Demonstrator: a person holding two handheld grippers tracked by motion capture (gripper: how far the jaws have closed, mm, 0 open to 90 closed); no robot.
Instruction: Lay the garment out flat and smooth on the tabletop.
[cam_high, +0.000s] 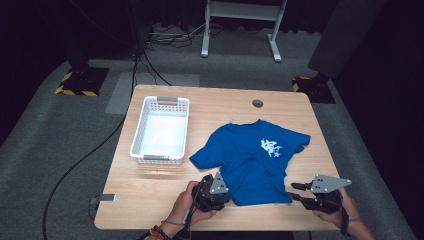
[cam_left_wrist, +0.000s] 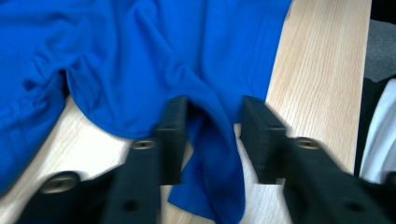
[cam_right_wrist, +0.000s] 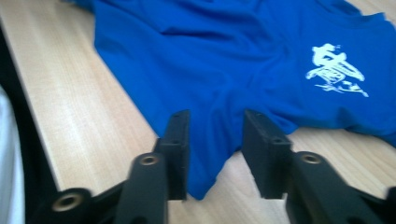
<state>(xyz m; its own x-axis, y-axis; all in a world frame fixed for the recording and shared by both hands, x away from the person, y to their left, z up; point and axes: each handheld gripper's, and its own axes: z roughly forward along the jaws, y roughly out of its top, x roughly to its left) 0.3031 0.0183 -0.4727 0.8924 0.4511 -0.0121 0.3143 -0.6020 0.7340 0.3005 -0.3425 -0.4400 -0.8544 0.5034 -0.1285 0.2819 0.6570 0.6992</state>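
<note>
Sitting on the left half of the wooden table (cam_high: 160, 195): a white slotted basket (cam_high: 141, 131), holding nothing inside, standing well apart from both tools.

Lying spread on the right half of the table, just beside the basket: a blue T-shirt (cam_high: 252, 157), white print (cam_high: 270, 147) facing up, near hem reaching toward the table's front edge.

Resting at the shirt's near left corner: left gripper (cam_high: 220, 196), gripped by a hand (cam_high: 186, 206). Seen from the left gripper view, jaws standing apart and released, a hanging fold of blue T-shirt (cam_left_wrist: 212, 154) running between them, touching neither pad clearly.

Hovering at the shirt's near right corner: right gripper (cam_high: 296, 191), gripped by the other hand (cam_high: 336, 209). Seen from the right gripper view, jaws likewise parted and released, a corner of the blue T-shirt (cam_right_wrist: 210, 154) lying flat on the table between them, pads not pressing on it.

Being cut off: both forearms at the bottom edge of the high view; far sleeve and collar in both gripper views. Blurring at the jaw tips in the left gripper view, making contact with the cloth hard to judge. Showing at the edge of each gripper view: a white patch, too cropped to identify.
</note>
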